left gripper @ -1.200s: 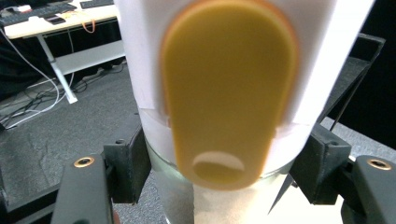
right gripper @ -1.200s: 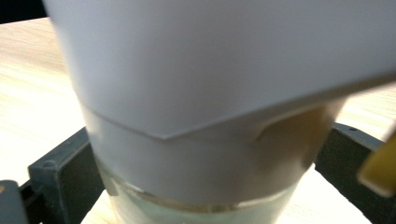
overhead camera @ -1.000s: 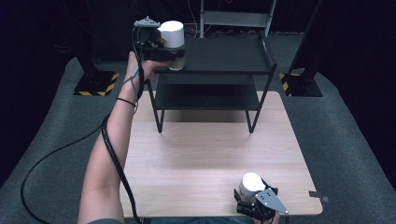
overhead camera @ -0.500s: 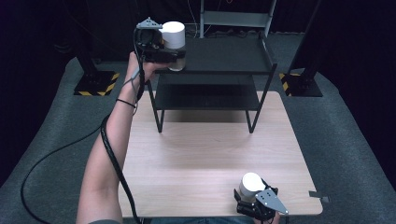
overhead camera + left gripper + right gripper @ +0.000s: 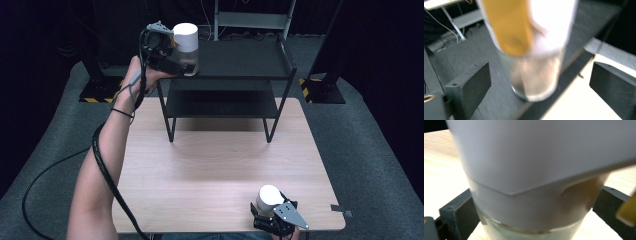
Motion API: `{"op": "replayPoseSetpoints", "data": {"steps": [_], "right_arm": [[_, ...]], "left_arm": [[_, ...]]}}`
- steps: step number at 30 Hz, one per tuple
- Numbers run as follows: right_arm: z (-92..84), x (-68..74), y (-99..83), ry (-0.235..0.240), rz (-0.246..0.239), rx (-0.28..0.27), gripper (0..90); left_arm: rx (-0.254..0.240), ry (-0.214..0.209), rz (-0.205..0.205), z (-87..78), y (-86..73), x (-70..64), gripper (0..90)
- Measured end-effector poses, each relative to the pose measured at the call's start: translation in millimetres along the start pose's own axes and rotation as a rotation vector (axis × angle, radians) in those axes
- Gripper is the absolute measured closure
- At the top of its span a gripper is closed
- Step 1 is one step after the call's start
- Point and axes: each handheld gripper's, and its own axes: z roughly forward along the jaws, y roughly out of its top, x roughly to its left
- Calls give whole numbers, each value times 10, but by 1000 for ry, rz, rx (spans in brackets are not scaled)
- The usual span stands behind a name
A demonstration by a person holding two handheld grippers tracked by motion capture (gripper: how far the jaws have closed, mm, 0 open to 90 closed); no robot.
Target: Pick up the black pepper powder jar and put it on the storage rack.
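Left gripper: my jaws have just opened, standing clear either side of the white-wrapped clear glass jar, upper left, on the black metal shelf.
Right gripper: my jaws clamp a second white-wrapped jar, lower right.

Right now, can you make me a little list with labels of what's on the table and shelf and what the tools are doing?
left tool: jaws have just opened, wide apart around the jar, pads off it
left jar: white top, clear base, upright on the shelf's top corner
shelf: black, two levels, at the table's far edge
right tool: jaws close on both sides of another jar
right jar: white top, near the table's front edge
table: light wood
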Motion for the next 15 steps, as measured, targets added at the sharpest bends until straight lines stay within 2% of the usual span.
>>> {"op": "replayPoseSetpoints", "data": {"steps": [3, 7, 11, 15], "right_arm": [[1, 1, 3, 0, 0, 1, 0], [1, -1, 1, -1, 1, 0, 0], [1, 3, 4, -1, 3, 2, 0], [3, 5, 5, -2, 0, 3, 0]], "left_arm": [[42, 7, 34, -103, -51, -111, 1], [85, 9, 69, -179, -206, -250, 0], [103, 2, 99, -235, -493, -401, 0], [163, 3, 96, -165, -804, -560, 1]]}}
